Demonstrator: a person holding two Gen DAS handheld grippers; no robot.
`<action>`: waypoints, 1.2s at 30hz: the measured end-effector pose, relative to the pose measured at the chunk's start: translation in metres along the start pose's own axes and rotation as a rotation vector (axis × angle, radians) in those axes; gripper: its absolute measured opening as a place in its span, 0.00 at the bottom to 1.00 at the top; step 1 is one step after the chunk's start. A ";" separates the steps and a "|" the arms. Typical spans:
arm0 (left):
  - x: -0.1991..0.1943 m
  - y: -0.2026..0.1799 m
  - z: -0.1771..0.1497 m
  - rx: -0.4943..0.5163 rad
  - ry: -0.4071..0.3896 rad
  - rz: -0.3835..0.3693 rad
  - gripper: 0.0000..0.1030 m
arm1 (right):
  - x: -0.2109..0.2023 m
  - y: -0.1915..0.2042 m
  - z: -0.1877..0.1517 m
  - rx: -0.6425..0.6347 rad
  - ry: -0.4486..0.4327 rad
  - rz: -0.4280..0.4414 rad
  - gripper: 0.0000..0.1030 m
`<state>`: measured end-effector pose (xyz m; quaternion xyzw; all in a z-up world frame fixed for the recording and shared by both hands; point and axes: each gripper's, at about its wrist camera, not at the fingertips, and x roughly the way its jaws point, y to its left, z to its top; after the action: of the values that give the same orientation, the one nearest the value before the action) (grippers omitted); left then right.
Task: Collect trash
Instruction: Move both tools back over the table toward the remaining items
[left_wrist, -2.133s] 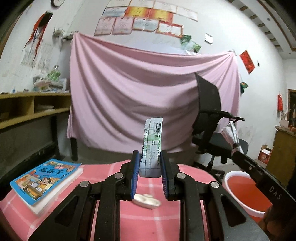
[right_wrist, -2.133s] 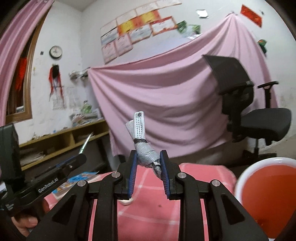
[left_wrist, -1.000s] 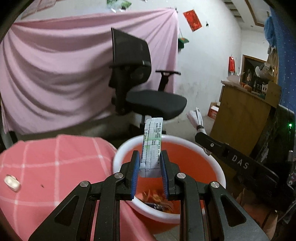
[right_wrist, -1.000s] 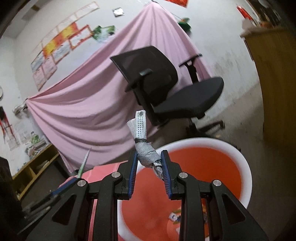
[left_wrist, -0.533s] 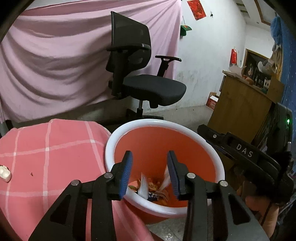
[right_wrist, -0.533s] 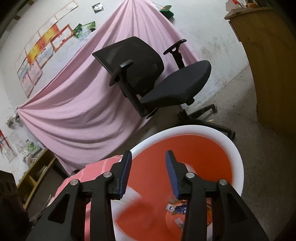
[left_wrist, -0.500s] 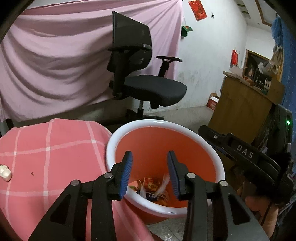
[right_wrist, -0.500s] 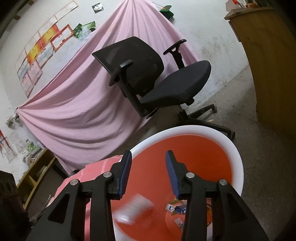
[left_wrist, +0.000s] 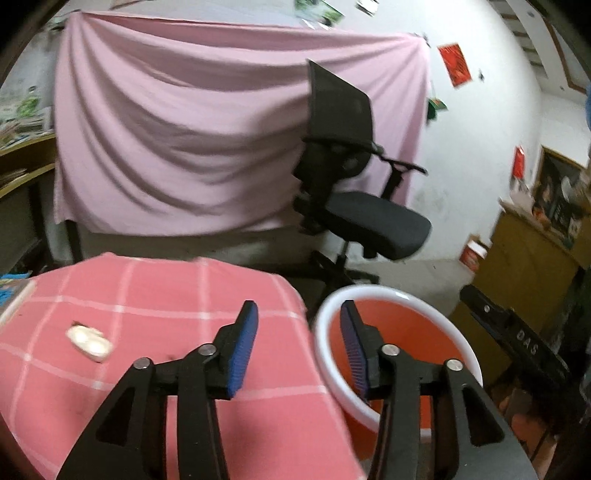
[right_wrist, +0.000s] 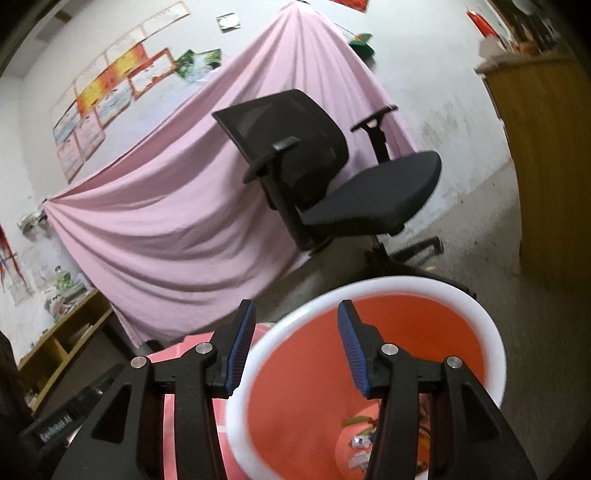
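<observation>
Both the left gripper (left_wrist: 297, 345) and right gripper (right_wrist: 293, 341) are seen released, jaws just widened, nothing between them. "DAS" is read on the gripper body beside the red bucket (left_wrist: 402, 300); scraps (right_wrist: 360, 439) lie inside it.

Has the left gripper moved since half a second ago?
Yes. The left gripper swung from over the orange bin toward the pink checked tablecloth; its jaws, just opening, hold nothing.

Our left gripper (left_wrist: 297, 341) and right gripper (right_wrist: 295, 341) both angle slightly downward. Their jaws have just been opening, with nothing between them.
</observation>
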<state>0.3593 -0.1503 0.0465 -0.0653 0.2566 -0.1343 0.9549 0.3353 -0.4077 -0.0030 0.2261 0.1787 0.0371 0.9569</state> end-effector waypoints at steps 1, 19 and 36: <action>-0.005 0.007 0.002 -0.008 -0.012 0.012 0.43 | 0.000 0.008 0.000 -0.019 -0.014 -0.003 0.51; -0.102 0.118 -0.001 -0.087 -0.291 0.313 0.90 | 0.011 0.137 -0.024 -0.214 -0.148 0.162 1.00; -0.119 0.188 -0.041 -0.073 -0.364 0.485 0.99 | 0.027 0.199 -0.067 -0.409 -0.114 0.197 1.00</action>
<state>0.2817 0.0618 0.0307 -0.0592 0.0939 0.1208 0.9865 0.3390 -0.1977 0.0212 0.0455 0.0901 0.1528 0.9831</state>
